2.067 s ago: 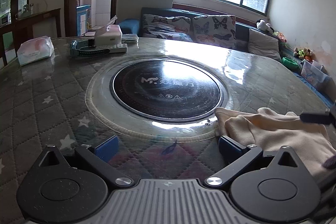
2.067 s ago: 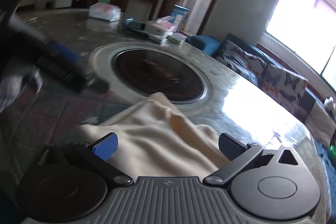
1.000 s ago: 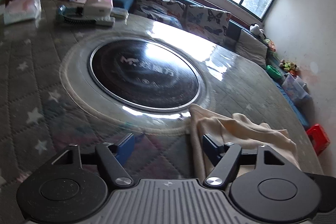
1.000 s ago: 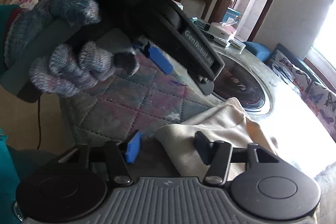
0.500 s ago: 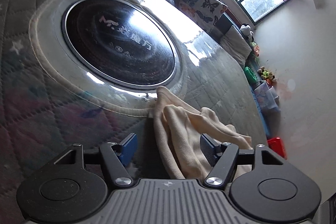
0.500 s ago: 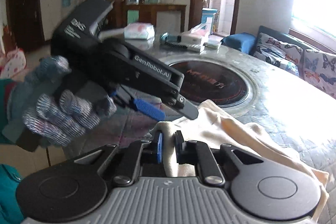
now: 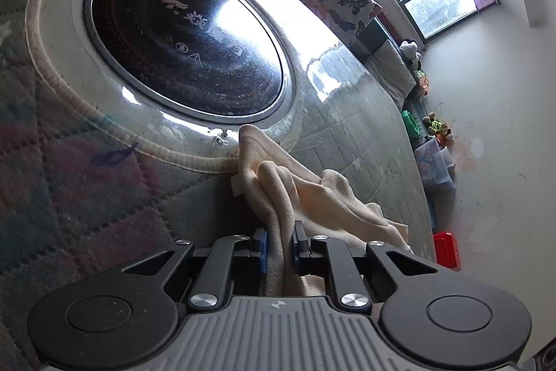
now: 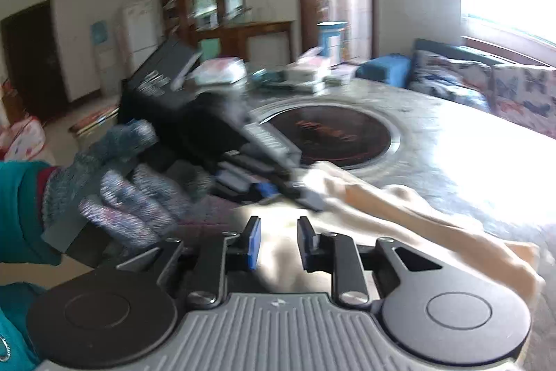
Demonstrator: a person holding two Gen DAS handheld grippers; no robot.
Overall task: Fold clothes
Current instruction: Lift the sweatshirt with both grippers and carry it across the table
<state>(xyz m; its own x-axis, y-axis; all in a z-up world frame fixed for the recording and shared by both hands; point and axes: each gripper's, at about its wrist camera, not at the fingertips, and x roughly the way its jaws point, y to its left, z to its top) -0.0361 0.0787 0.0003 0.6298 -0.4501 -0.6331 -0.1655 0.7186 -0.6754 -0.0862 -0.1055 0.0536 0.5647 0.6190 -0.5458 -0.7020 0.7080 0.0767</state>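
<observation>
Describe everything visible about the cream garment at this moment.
The cream garment is soft, fleecy-looking fabric, bunched into long folds rather than laid flat. It lies on the glass-topped table, one end reaching the rim of the round black cooktop. The left gripper is shut on a gathered ridge of it. The right gripper hangs over another part, its jaws parted; the view is blurred.

Cream garment [image 7: 295, 193]: soft matt cloth, fleecy nap. Table [image 7: 87, 197]: quilted fabric under glossy clear sheet. Round cooktop [image 7: 187, 44]: glossy black glass, metal rim. Left gripper [image 7: 279, 249]: matt black plastic, blue ribbed pads. Glove [image 8: 114, 183]: rough knit.
</observation>
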